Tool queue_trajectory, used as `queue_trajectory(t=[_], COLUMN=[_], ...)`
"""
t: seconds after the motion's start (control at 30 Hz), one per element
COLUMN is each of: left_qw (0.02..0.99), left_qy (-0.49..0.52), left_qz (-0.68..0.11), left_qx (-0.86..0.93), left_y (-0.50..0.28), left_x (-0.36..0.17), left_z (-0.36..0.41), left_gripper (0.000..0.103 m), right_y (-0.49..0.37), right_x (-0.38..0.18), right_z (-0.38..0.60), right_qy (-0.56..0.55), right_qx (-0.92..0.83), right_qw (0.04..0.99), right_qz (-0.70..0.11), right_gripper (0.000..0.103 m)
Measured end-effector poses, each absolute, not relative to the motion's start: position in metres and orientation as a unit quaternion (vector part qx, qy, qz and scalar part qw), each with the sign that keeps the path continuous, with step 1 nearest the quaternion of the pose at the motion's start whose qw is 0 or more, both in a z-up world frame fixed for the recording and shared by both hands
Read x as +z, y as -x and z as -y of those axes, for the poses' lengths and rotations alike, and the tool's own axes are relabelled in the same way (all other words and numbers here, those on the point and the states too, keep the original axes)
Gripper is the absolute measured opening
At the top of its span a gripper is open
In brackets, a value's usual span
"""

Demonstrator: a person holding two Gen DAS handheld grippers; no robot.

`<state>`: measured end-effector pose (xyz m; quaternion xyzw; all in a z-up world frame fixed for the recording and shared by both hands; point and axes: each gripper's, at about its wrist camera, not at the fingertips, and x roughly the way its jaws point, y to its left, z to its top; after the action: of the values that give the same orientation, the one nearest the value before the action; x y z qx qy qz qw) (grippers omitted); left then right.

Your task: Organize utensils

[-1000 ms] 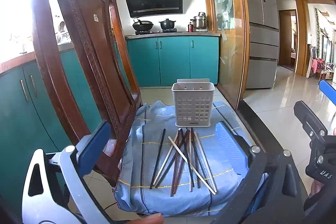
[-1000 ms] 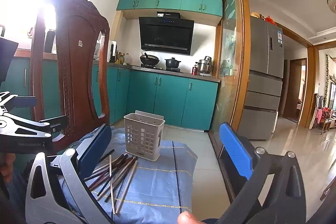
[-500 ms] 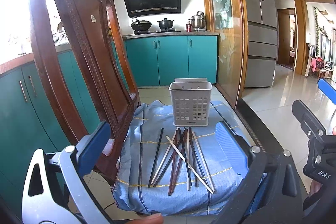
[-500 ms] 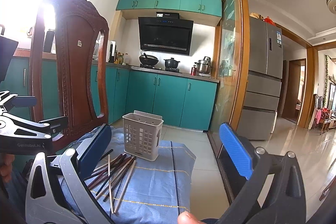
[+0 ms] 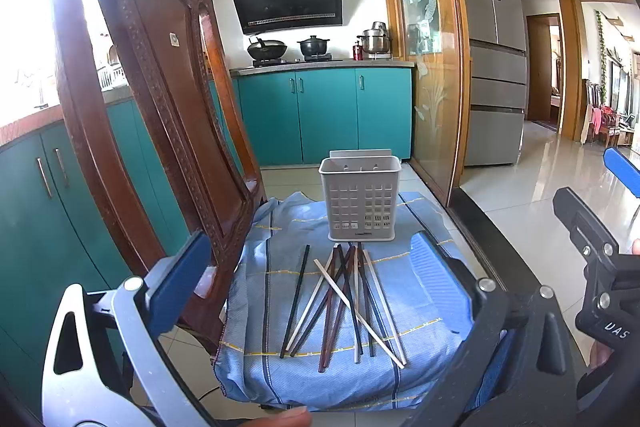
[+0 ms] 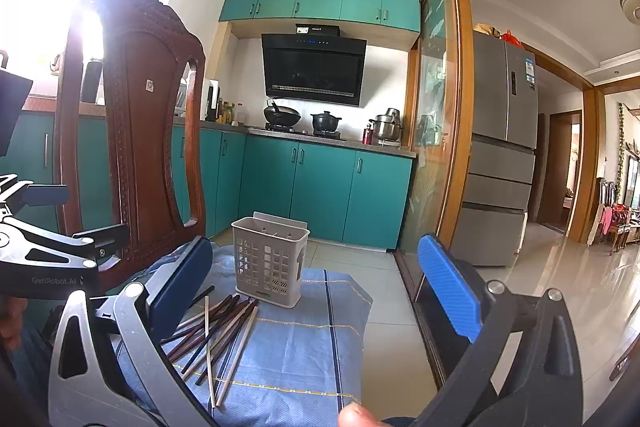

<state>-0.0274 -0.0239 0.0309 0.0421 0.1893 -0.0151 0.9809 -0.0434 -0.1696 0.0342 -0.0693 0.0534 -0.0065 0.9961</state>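
Note:
Several chopsticks (image 5: 344, 301), black, brown and cream, lie loose in a crossed pile on a blue cloth (image 5: 404, 359) over a chair seat. A grey slotted utensil holder (image 5: 360, 199) stands upright just behind them and looks empty. My left gripper (image 5: 308, 273) is open, above and in front of the pile, touching nothing. My right gripper (image 6: 316, 283) is open and empty, to the right of the pile (image 6: 216, 331), with the holder (image 6: 270, 261) between its fingers in view.
The carved wooden chair back (image 5: 152, 99) rises at the left of the seat. Teal cabinets (image 5: 324, 115) and a stove with pots stand behind. A glass door frame (image 5: 436, 67) and a fridge (image 5: 496, 67) are at the right. Tiled floor surrounds the chair.
Both grippers have shifted only slightly. The chopsticks and the holder have not moved.

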Motion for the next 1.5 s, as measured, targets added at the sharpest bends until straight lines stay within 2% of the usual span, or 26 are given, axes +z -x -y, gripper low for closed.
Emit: queue_trajectory(t=[1.5], left_qw=[0.977], left_qy=[-0.041], left_qz=[-0.210], left_qx=[-0.014], left_y=[0.011], left_x=[0.016], left_z=[0.018], left_gripper=[0.099], right_y=[0.036], right_x=[0.029], right_z=[0.171], right_qy=[0.078], right_qx=[-0.011], right_qw=[0.995], right_qz=[-0.066], right_gripper=[0.101])
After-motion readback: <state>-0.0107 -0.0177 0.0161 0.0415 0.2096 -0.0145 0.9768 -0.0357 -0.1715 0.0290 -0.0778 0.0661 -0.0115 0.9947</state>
